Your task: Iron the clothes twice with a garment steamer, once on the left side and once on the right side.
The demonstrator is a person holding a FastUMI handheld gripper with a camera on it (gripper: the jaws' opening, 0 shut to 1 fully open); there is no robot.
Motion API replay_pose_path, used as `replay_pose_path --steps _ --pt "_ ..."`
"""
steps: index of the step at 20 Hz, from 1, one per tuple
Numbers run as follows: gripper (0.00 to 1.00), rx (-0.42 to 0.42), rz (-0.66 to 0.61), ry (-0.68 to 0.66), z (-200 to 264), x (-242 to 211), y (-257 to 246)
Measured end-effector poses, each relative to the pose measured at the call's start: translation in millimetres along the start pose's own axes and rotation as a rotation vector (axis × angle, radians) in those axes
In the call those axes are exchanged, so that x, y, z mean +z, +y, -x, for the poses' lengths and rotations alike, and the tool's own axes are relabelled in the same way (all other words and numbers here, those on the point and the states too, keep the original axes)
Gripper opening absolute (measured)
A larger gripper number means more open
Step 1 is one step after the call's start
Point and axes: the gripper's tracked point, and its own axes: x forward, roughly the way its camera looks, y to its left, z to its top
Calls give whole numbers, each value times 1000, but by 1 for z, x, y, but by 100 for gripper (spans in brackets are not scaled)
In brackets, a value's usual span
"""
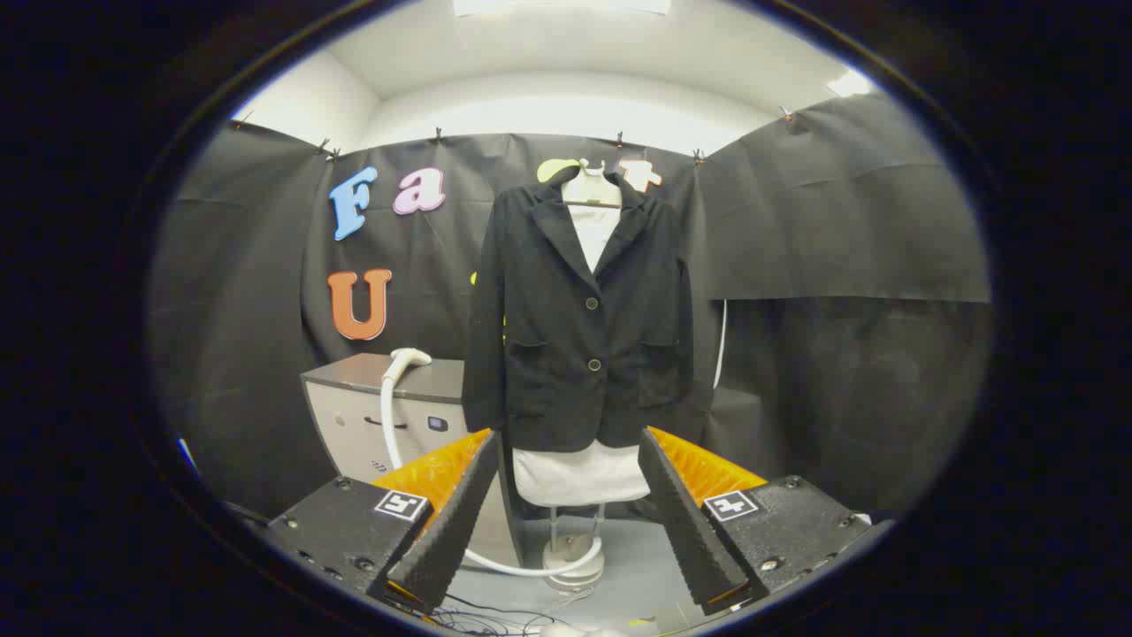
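From my seat at the controls, the biggest thing ahead is the black blazer [579, 318], buttoned at two points and hung on a white mannequin torso [581, 473] whose neck shows at the collar and whose lower part shows below the hem. The torso stands on a thin pole with a round base [573, 559] on the grey floor, far beyond the fingers and framed in the gap between them.

To the left of the blazer, and a little behind it, I see a grey cabinet [389, 416] with a dark top. The garment steamer head [405, 359], white and curved, rests on that top. Its white hose [389, 433] drops down the cabinet's front, then loops along the floor toward the mannequin's base.

Nearest to me is the gripper [570, 509]. Its two black ridged fingers [451, 518] stand wide apart with nothing between them, orange plastic behind each pad. It hangs well apart from both the steamer and the blazer.

Some thin dark cables [482, 610] lie on the floor just under the fingers.
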Motion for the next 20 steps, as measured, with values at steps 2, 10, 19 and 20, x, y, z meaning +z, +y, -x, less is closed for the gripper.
replay_pose_path --steps 2,10,19,20 --pt "98 0 2 2 -1 -1 1" --pt "99 -12 -3 10 -5 -1 0" --pt "98 -19 -1 14 -14 4 8" --pt "98 -14 -1 15 -18 5 11"
